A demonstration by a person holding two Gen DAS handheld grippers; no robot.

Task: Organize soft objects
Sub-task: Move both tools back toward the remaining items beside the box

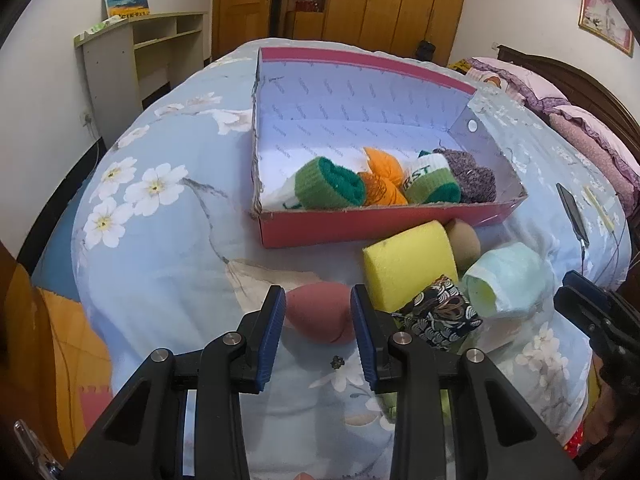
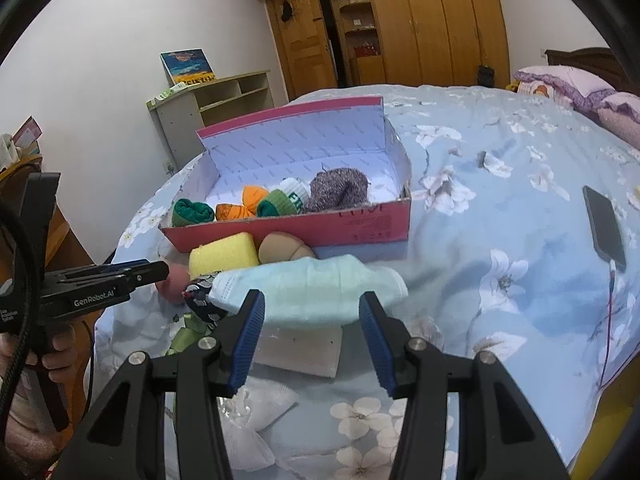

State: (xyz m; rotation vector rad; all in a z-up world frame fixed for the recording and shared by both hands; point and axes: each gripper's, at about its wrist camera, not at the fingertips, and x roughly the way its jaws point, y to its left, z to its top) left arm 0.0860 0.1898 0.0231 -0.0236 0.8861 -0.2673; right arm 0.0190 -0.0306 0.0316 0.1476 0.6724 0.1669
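- Your left gripper (image 1: 318, 306) has its fingers spread to a middling gap on either side of the pink sponge (image 1: 318, 312), which lies on the bedspread (image 1: 160, 264) at 6 o'clock from the box (image 1: 360, 228). I can't tell whether the pads touch it yet.
- That sponge looks light and squashy, with a rounded egg shape. Take it across its fat middle; I'd judge a pinch near the narrow end would let it squirt out.
- Close gently. It will likely give a lot before it feels firm.
- Your right gripper (image 2: 312, 308) is spread wide and holds nothing; the pale blue mask (image 2: 308, 280) lies just ahead, between its tips.
- The mask is thin, limp cloth. Grab the thick folded middle, not a loose edge, or it may drape and snag.
- The yellow sponge (image 1: 408, 264) sits just at 1 o'clock of the pink one, touching the box's near wall. It is bulky but probably weighs little; take it across the short side.
- The rolled socks (image 1: 332, 184) already line the box's near wall, so free space is toward 12 o'clock.
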